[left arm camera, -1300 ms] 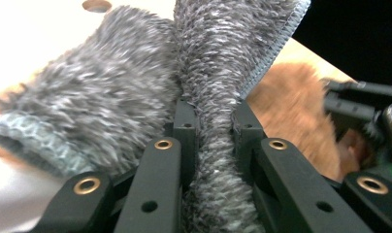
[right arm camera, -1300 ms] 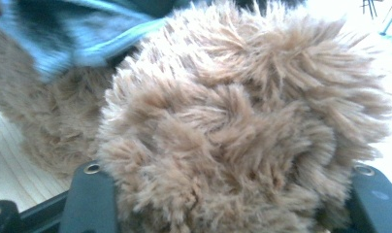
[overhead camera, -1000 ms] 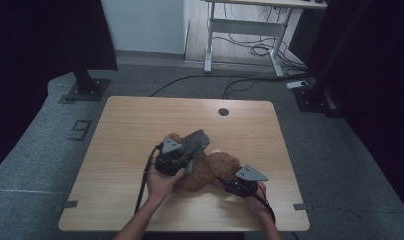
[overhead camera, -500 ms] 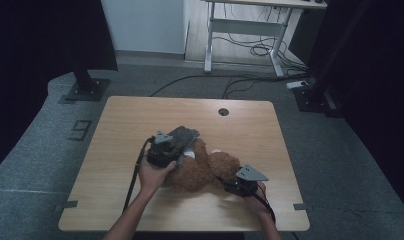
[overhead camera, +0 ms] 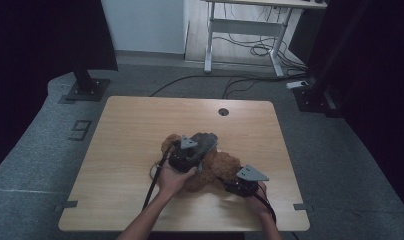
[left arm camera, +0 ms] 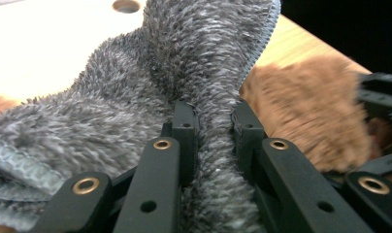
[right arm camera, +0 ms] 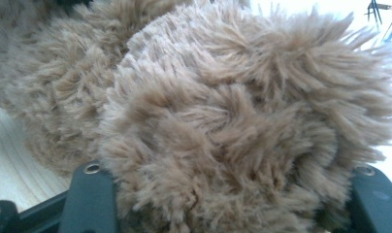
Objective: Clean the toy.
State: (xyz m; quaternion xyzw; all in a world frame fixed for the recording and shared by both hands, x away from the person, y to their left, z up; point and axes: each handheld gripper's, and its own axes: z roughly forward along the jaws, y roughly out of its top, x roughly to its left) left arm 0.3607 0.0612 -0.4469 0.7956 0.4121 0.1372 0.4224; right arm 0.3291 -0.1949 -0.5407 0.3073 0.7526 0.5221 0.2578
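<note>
Grey fleece cloth [left arm camera: 136,97] is pinched in my left gripper [left arm camera: 211,126], its jaws closed on a raised fold, draped over the brown plush toy [overhead camera: 217,167] near the desk's [overhead camera: 130,130] front edge. My right gripper [overhead camera: 242,185] sits at the toy's right side; its jaws stand wide around a furry limb [right arm camera: 242,126], and I can't tell whether they bear on it. I judge the covering or wiping as midway: cloth only at the toy's far end.
</note>
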